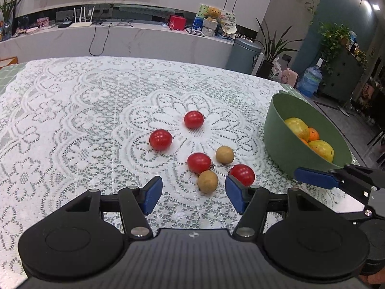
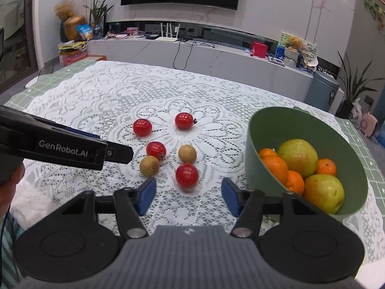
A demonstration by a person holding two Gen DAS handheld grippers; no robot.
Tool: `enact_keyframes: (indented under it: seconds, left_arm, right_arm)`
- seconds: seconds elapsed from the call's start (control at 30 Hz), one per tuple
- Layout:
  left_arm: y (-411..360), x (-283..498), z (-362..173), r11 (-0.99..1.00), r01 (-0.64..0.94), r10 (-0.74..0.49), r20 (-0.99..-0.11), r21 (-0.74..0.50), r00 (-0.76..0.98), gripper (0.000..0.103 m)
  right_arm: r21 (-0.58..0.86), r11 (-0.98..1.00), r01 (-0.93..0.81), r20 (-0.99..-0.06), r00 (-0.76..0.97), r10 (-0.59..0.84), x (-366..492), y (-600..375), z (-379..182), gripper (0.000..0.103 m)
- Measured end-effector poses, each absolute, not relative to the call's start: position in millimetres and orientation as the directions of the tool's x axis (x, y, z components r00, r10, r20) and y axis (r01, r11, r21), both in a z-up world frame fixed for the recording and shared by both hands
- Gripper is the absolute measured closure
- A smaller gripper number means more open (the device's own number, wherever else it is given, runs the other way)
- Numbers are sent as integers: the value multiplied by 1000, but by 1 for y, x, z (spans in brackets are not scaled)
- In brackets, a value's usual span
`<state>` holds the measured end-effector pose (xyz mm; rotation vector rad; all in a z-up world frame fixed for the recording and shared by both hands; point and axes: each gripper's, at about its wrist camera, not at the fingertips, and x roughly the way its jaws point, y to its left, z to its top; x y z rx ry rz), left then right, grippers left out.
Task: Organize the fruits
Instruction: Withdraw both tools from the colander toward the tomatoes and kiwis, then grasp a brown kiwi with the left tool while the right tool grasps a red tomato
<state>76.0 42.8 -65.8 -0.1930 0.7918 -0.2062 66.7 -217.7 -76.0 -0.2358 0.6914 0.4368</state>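
Several red cherry tomatoes and two round brown fruits lie loose on the lace cloth. My left gripper (image 1: 193,192) stands open low over the cloth, and one brown fruit (image 1: 208,181) sits just ahead of its blue pads, untouched. Beside its right pad lies a red tomato (image 1: 242,174). My right gripper (image 2: 188,192) is also open, with that same nearest tomato (image 2: 187,175) just beyond its gap. The green bowl (image 2: 288,125) at the right holds oranges and yellow-green fruits. In the right wrist view the left gripper's black body (image 2: 72,149) reaches in from the left.
The second brown fruit (image 2: 187,153) and the other tomatoes (image 2: 142,127) lie further out near the cloth's centre. A blue pad (image 1: 315,177) of the right gripper shows against the bowl's wall (image 1: 284,144). Beyond the table are a white TV bench, a bin and plants.
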Motion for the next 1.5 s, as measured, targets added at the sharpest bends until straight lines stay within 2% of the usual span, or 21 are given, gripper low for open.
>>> enact_keyframes:
  seconds: [0.13,0.2,0.43,0.93,1.07,1.3,1.5]
  left_arm:
    - [42,79,-71,957,122,-274,-688,-262,672,42]
    - [40,80,-72,953,138,-290,-687,-269,667,45]
    - [30,93,-80,945,147,-318,-705,-294,634,58]
    - [21,111,-94,949,131,-308,-744,-288,594,68]
    - [21,113,-94,950,125,-303,-744,-287,595,69]
    - [18,115,-94,951,132,-301,-745,-279,596,75]
    - [19,112,-92,954,126,-292,-742,-273,603,76]
  right_arm:
    - [-72,876,-477,-671,673,312,73,-213,-82,55]
    - [-80,871,-485,-675,669,311,76,-211,-85,61]
    - [-104,854,-509,-682,661,311,86,-206,-99,65]
    - [-80,846,-527,-683,647,338,109,-204,-112,70]
    - [-72,844,-531,-694,635,340,112,-202,-117,76]
    - [-73,844,-531,-693,636,340,113,-202,-119,77]
    - [-72,843,-533,-689,637,344,110,-204,-113,78]
